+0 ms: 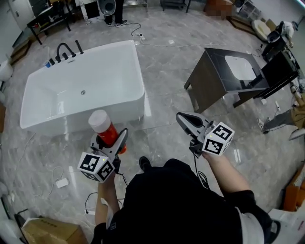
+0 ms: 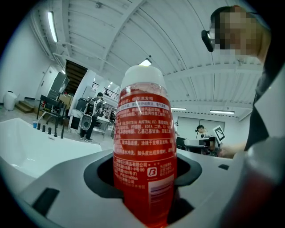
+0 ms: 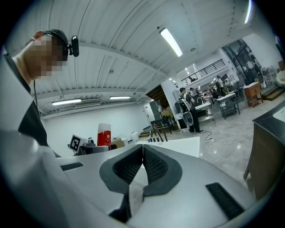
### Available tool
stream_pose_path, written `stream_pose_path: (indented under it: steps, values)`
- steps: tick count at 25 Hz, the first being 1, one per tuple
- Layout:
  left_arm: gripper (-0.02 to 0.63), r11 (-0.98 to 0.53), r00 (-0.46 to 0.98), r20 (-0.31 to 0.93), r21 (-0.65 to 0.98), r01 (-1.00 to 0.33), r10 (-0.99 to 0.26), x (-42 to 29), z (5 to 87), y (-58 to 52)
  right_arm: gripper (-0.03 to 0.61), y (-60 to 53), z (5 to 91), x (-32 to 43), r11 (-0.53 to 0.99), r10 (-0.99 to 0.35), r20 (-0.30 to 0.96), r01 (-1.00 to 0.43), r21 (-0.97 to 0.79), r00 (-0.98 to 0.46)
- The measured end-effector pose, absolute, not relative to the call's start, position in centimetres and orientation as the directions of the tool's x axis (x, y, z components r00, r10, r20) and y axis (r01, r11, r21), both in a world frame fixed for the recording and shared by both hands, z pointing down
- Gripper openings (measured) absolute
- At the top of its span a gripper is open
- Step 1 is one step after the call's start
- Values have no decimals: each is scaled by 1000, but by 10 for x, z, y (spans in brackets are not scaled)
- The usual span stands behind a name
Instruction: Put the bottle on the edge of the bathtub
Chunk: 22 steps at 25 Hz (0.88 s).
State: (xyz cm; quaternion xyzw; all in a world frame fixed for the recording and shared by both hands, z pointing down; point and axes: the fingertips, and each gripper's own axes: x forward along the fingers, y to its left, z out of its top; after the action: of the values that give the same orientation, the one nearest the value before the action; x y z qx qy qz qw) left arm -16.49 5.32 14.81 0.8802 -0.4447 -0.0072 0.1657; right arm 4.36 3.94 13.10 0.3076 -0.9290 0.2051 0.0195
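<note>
A red bottle (image 1: 106, 131) with a white cap stands upright in my left gripper (image 1: 110, 139), which is shut on it low in the head view. Close up in the left gripper view, the bottle (image 2: 143, 151) fills the middle between the jaws. The white bathtub (image 1: 86, 83) lies ahead and to the left on the floor, its near rim (image 1: 81, 120) just beyond the bottle. My right gripper (image 1: 187, 125) is held at the right, shut with nothing in it; its jaws (image 3: 141, 167) meet in the right gripper view, where the bottle (image 3: 103, 135) shows far left.
Black taps (image 1: 65, 50) stand on the tub's far corner. A dark vanity cabinet with a white basin (image 1: 228, 76) stands to the right. Cables and a white adapter (image 1: 62, 182) lie on the grey marble floor. A person (image 1: 113, 12) stands far back near desks.
</note>
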Motion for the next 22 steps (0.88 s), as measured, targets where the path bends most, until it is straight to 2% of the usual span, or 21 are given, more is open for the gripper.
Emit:
stream_pose_path:
  steps: [8, 22]
  values:
    - [291, -505, 586, 189, 345, -791, -788, -193, 177, 33, 28, 9, 153, 15, 698, -544, 176, -559, -449, -821]
    - [291, -460, 563, 250, 370, -808, -788, -152, 195, -20, 28, -59, 181, 26, 726, -445, 178, -471, -501, -877]
